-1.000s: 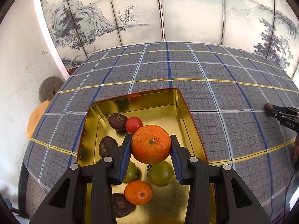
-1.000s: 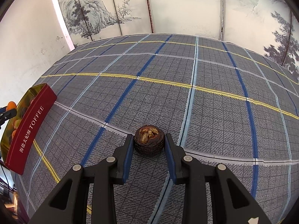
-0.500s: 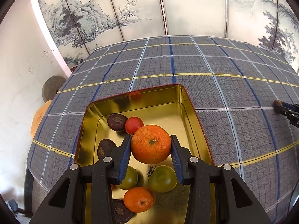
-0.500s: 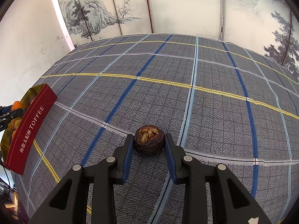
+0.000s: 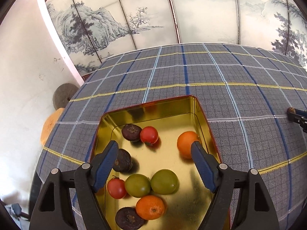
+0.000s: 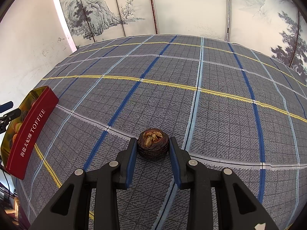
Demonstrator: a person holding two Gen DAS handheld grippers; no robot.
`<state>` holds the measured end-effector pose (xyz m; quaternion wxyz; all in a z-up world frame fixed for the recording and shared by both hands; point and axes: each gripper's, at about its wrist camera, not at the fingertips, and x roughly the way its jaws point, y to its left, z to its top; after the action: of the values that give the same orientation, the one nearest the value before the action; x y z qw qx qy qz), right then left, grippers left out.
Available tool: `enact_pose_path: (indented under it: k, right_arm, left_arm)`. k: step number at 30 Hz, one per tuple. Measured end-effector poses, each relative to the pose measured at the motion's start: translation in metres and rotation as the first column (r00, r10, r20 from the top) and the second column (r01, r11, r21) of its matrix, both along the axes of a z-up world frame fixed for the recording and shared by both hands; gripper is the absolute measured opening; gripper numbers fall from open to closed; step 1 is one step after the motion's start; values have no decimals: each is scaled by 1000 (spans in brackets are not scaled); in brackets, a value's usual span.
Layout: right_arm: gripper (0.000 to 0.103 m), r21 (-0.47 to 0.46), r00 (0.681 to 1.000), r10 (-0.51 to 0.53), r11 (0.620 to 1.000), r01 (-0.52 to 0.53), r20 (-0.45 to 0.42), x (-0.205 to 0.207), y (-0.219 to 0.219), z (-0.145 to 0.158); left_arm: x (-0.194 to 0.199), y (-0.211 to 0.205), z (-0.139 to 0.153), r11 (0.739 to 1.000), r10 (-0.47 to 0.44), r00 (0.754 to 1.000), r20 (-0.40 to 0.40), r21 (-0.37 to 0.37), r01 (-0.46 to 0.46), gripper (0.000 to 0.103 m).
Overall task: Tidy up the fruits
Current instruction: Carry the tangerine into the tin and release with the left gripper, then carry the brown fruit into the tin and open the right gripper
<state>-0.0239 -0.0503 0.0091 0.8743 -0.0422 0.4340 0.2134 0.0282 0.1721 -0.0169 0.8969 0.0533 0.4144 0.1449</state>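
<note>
My left gripper [image 5: 154,151] is open above a gold tin [image 5: 168,103] with red outer walls. The orange [image 5: 185,143] lies in the tin by its right wall, just beyond my right fingertip. The tin also holds a second orange [image 5: 150,207], two red tomatoes [image 5: 149,135], two green tomatoes [image 5: 164,181] and three dark brown fruits [image 5: 131,132]. My right gripper [image 6: 153,145] is shut on a dark brown wrinkled fruit [image 6: 153,142] that rests on the cloth. The tin also shows at the far left of the right wrist view [image 6: 32,126].
A grey plaid cloth [image 5: 191,72] covers the table. A painted folding screen [image 5: 172,13] stands behind it. A round stone [image 5: 62,95] and an orange cushion [image 5: 49,125] lie off the table's left edge. The right gripper's tip [image 5: 296,115] shows at the right.
My left gripper opened and let go of the orange, which now lies in the tin near its right wall. The left gripper also rose and pulled back. The right gripper has not moved.
</note>
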Motion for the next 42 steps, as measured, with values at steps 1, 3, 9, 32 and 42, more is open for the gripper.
enact_pose_path:
  k: [1, 3, 9, 32, 42]
  right_arm:
    - [31, 0, 1000, 0, 1000, 0, 0, 0, 0, 0]
    - [31, -2, 1000, 1, 1000, -1, 1, 0, 0, 0]
    - [31, -31, 1000, 24, 999, -23, 11, -6, 7, 0]
    - [30, 162, 898, 430, 883, -440, 96, -119, 172, 78]
    - [30, 140, 869, 492, 858, -495, 59, -128, 219, 66]
  left_arm:
    - [-2, 0, 0, 1000, 3, 1000, 2, -3, -3, 78]
    - [-5, 0, 2, 1000, 6, 1000, 5, -6, -6, 79]
    - [-21, -3, 9, 1000, 10, 1000, 25, -4, -9, 79]
    - [-81, 30, 19, 991, 113, 989, 100, -88, -104, 80]
    - [-103, 44, 18, 988, 147, 978, 145, -79, -136, 80]
